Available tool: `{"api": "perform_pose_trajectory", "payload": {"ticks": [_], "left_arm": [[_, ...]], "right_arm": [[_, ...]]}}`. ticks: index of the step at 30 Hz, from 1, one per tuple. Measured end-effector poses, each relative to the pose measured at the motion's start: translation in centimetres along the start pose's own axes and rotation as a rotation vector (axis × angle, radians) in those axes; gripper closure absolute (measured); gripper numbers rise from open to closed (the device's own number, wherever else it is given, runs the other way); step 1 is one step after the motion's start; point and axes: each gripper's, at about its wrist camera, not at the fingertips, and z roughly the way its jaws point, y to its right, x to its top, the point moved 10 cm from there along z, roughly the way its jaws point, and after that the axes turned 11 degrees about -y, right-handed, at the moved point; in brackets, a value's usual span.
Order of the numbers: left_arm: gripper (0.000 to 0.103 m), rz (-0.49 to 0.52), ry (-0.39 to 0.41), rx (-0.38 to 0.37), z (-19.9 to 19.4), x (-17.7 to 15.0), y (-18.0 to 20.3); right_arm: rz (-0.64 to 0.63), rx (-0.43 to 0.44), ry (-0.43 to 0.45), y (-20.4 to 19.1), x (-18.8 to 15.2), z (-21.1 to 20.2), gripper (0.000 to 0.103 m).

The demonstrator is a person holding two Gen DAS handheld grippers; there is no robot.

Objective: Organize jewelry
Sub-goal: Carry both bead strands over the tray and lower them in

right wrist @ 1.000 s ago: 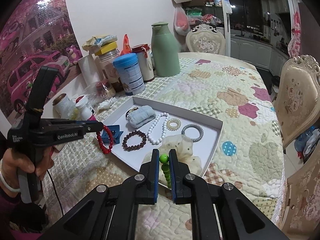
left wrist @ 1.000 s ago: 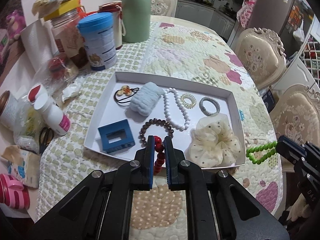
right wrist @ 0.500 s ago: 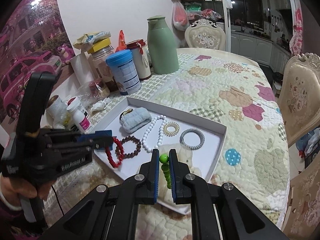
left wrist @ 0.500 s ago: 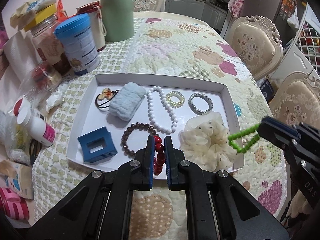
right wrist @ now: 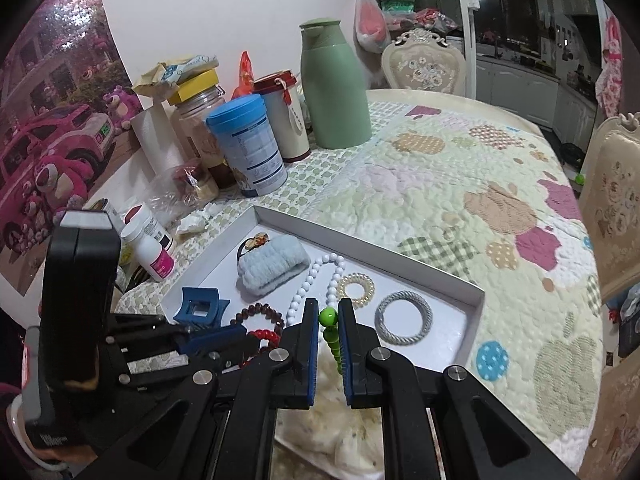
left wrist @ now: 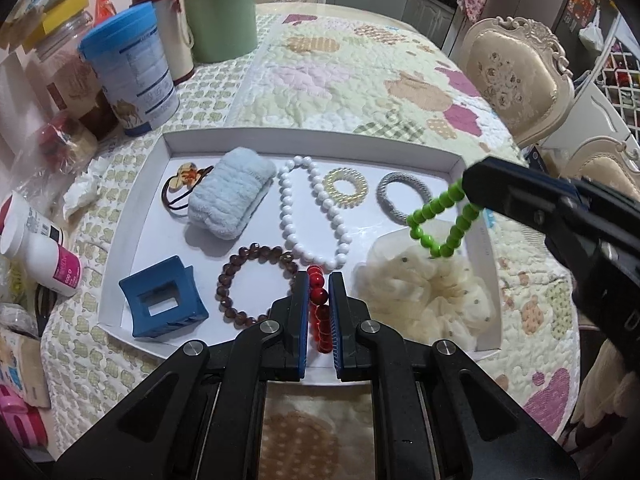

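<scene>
Green and red bead bracelets now carried in over the white cardboard tray (left wrist: 456, 159).

Our left gripper (left wrist: 319, 300) stays clamped on the red glass-bead bracelet (left wrist: 318, 294); our right gripper (right wrist: 329, 322) pinches the green plastic-bead bracelet (left wrist: 442, 222), swung inward above the cream scrunchie (left wrist: 424, 292) — both close to release.

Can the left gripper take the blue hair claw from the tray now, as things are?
Probably not yet. The left gripper is shut on the red bead bracelet, so its fingers are occupied. The blue hair claw lies uncovered just to its left in the white tray; nothing else blocks it.
</scene>
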Motion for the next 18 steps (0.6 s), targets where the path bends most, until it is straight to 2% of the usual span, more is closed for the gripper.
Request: {"api": "perform_pose_trajectory", "payload": {"ticks": [10, 18], "left_arm": [[0.095, -0.060, -0.034, 0.023, 2.0, -0.1, -3.6], [0.095, -0.074, -0.047, 0.034, 2.8, 0.0, -4.4]], "right_arm": [[0.001, 0.054, -0.058, -0.4, 1.6, 4.3, 0.094], [0.046, 0.020, -0.116, 2.4, 1.1, 7.3, 0.094]]}}
